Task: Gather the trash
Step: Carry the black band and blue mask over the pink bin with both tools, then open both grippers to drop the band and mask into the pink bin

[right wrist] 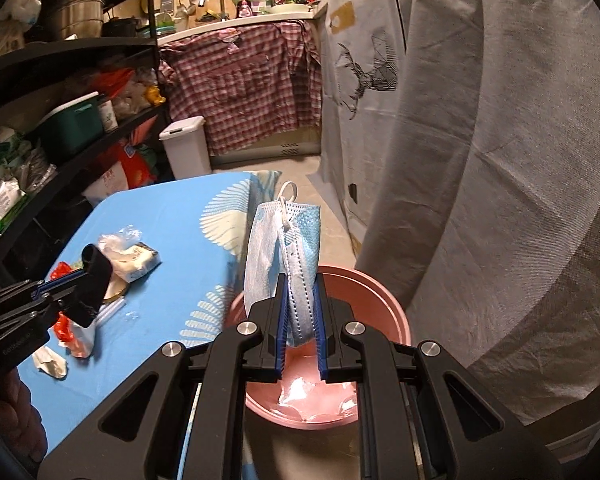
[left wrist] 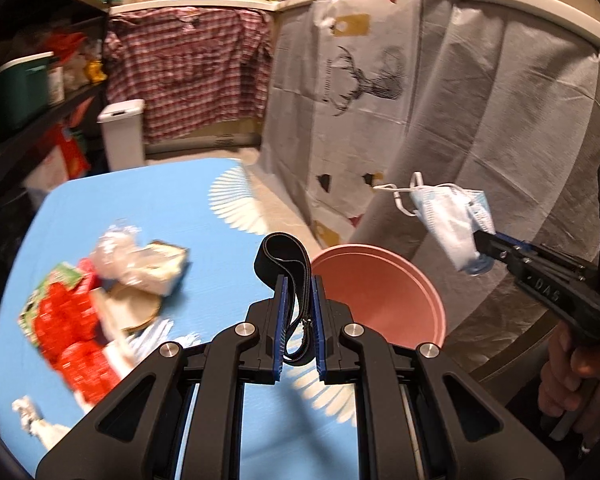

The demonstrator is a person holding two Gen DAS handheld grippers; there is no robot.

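Observation:
My left gripper is shut on a black strap, held over the blue table's right edge beside a pink bin. It also shows in the right wrist view at the left. My right gripper is shut on a crumpled blue face mask, held above the pink bin. The mask and right gripper show to the right of the bin in the left wrist view. Red wrappers, a clear plastic bag and crumpled paper lie on the table.
The blue table stands left of the bin. A white lidded bin stands on the floor behind it. Dark shelves run along the left. A grey deer-print cloth hangs along the right, a plaid cloth at the back.

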